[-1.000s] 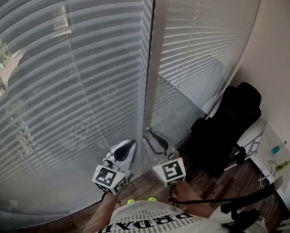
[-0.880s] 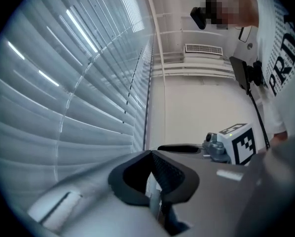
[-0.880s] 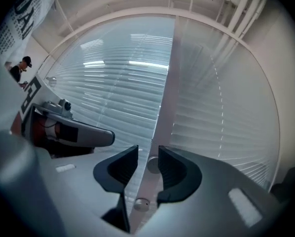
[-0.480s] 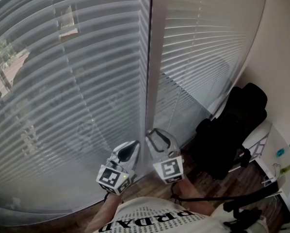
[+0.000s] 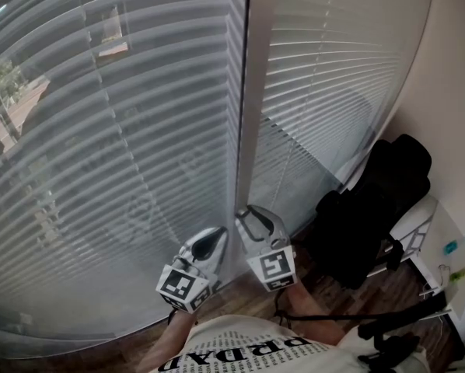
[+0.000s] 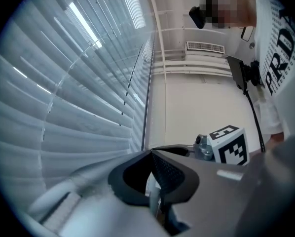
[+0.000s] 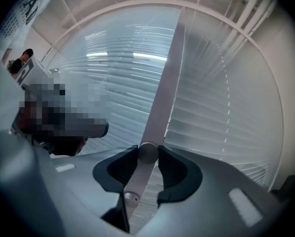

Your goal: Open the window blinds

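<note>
- Your right tongs (image 7: 147, 150) have just been closing and now pinch the tilt wand (image 7: 135, 183).
- Your left tongs (image 6: 151, 153) are pressed together.
- The blinds (image 5: 124, 146) hang lowered straight ahead.

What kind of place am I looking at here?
Probably a room in an office or flat, right beside a tall window. Slatted blinds cover the glass, the floor is wood, and an air vent sits up high.
</note>
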`<state>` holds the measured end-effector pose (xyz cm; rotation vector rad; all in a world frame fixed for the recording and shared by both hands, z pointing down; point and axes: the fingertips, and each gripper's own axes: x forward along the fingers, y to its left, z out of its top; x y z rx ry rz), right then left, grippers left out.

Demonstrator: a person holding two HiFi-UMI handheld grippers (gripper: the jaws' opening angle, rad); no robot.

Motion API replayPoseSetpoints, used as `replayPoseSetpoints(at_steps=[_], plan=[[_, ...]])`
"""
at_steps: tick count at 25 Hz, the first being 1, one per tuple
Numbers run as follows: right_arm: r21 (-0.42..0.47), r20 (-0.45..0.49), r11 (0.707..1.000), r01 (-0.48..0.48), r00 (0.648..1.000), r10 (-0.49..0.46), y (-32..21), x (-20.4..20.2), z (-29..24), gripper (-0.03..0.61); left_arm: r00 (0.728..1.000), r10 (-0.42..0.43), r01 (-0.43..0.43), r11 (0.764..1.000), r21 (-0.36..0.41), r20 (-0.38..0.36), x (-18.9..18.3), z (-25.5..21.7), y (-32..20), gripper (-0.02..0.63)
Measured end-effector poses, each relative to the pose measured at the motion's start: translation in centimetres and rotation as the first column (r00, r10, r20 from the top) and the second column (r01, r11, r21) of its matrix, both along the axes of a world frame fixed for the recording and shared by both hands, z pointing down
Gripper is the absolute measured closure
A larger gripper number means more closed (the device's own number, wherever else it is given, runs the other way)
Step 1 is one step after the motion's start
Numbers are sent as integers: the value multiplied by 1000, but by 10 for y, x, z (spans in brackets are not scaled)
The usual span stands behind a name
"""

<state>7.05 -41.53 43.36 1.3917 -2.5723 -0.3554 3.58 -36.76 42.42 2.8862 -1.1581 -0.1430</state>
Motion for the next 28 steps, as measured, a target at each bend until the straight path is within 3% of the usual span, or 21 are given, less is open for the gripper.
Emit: replayPoseSetpoints(at_steps=[14, 20, 28], plan=[[-31, 72, 999, 9, 997, -7, -2, 1, 1, 443, 1000, 7, -7, 1000, -10, -11, 1, 2, -2, 621], [-79, 155, 997, 12, 988, 0, -2, 2, 2, 445, 1000, 7, -7, 1000, -12, -13, -1, 3, 0, 621], [-156, 311, 987, 32, 950, 18, -4, 6, 2, 445, 1000, 2, -2, 1000, -20, -16, -2, 3, 1, 621]])
